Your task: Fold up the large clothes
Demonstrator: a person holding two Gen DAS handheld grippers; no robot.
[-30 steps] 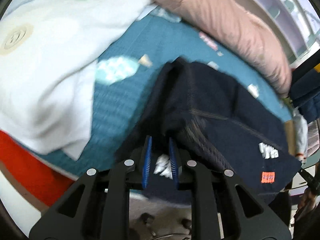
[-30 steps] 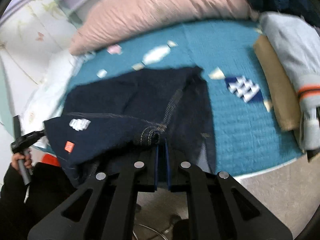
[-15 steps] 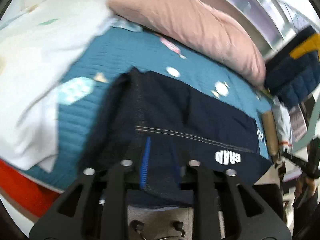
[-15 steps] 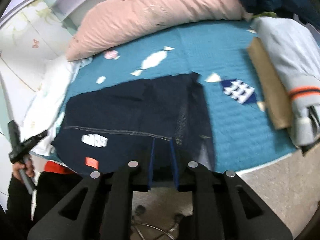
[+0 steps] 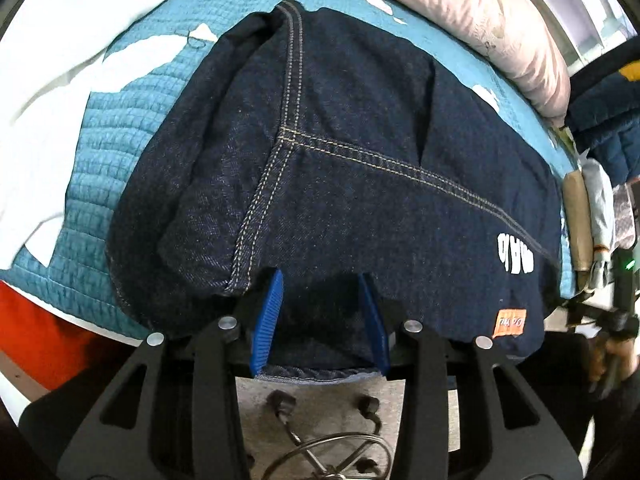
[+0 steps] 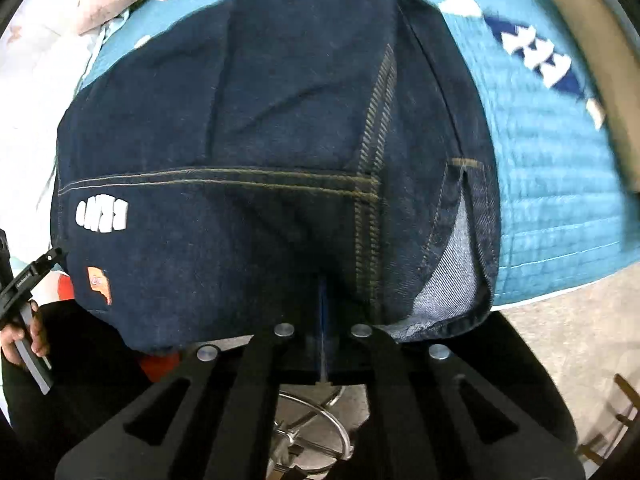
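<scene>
A: What is lying on the bed?

B: A dark indigo denim garment (image 5: 360, 152), folded, is lying flat on the teal quilted bedspread (image 5: 100, 152), its near hem hanging just over the bed's near edge. Tan double stitching is crossing the coarse twill, and a white printed logo (image 5: 515, 255) and a small orange tag (image 5: 510, 323) are showing at one near corner.

A: And the left gripper (image 5: 322, 312)?

B: Its jaws have just been opening. The ribbed blue pads (image 5: 269, 320) are standing apart with the denim hem between them, not pressing on it.

A: The right gripper (image 6: 322, 320)?

B: Its jaws have just been closing and are now together. Only a thin blue line is showing between the black fingers, at the garment's near edge; whether cloth is pinched there, I cannot tell.

A: Anything else around?

B: A puffy pink pillow (image 5: 480, 16) is lying along the far side, white bedding (image 5: 48, 60) to the left, and folded clothes (image 6: 588, 60), blurred, to the right.
</scene>
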